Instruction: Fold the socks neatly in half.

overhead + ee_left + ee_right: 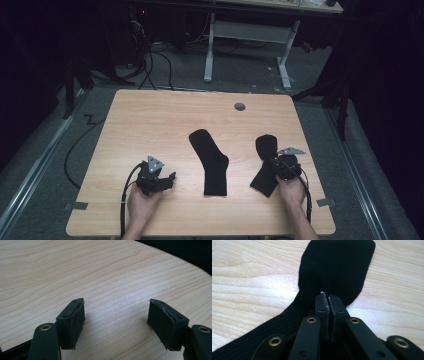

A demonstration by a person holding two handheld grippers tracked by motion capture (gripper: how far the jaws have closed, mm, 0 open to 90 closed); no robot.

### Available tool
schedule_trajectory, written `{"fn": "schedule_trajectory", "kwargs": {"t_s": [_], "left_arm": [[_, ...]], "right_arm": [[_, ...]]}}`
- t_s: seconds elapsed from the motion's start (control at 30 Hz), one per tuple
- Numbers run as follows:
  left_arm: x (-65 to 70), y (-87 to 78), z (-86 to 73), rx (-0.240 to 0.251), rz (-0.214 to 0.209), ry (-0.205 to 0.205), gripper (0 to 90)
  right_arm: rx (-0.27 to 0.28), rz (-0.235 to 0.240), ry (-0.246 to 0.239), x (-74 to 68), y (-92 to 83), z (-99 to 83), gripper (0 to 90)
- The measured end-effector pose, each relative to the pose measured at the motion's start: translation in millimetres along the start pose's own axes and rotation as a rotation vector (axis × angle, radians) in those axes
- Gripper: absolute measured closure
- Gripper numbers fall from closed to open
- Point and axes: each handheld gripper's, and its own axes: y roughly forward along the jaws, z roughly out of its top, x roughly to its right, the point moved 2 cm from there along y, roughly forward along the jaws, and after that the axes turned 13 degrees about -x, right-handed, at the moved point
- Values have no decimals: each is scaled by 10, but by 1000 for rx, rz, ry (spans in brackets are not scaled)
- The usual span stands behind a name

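Pinching the right-hand sock [265, 165] at its bend with right gripper [328, 300] closed tight on the fabric, sock flat on worktop [150, 120], not lifted; second sock [212, 162] lying mid-worktop untouched; left gripper [116, 315] wide open, empty; pairing barely begun.

Lab or office-type recording room. Light wood bench [150, 115] with a cable grommet [240, 106] stands on grey carpet [240, 70], with metal floor rails [30, 165] running along both sides. Behind it: a second desk on a white metal frame [250, 35], loose black cables [155, 60] on the floor, dark surroundings and equipment stands [75, 75].
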Motion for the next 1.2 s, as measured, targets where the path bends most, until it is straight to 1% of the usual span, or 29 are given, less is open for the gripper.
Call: {"fn": "schedule_trajectory", "kwargs": {"t_s": [0.17, 0.3, 0.4, 0.53, 0.77, 0.97, 1.07, 1.2], "left_arm": [[2, 0, 1, 0, 3, -3, 305], [2, 0, 1, 0, 2, -3, 302], [2, -1, 0, -1, 2, 0, 301], [4, -3, -3, -2, 2, -1, 301], [5, -3, -3, -2, 2, 0, 299], [5, -4, -4, -2, 3, 1, 299], [6, -4, -4, -2, 3, 0, 299], [6, -4, -4, -2, 3, 0, 299]], "right_arm": [[23, 48, -5, 1, -26, -10, 875], [63, 73, -13, -33, -105, -1, 875], [71, 77, -27, -47, -135, 4, 875], [94, 102, -21, -36, -172, 10, 875], [129, 125, -31, -44, -245, 6, 875], [156, 151, -29, -39, -319, 3, 876], [166, 156, -37, -39, -348, 9, 876], [178, 164, -50, -74, -416, 52, 876]]}}
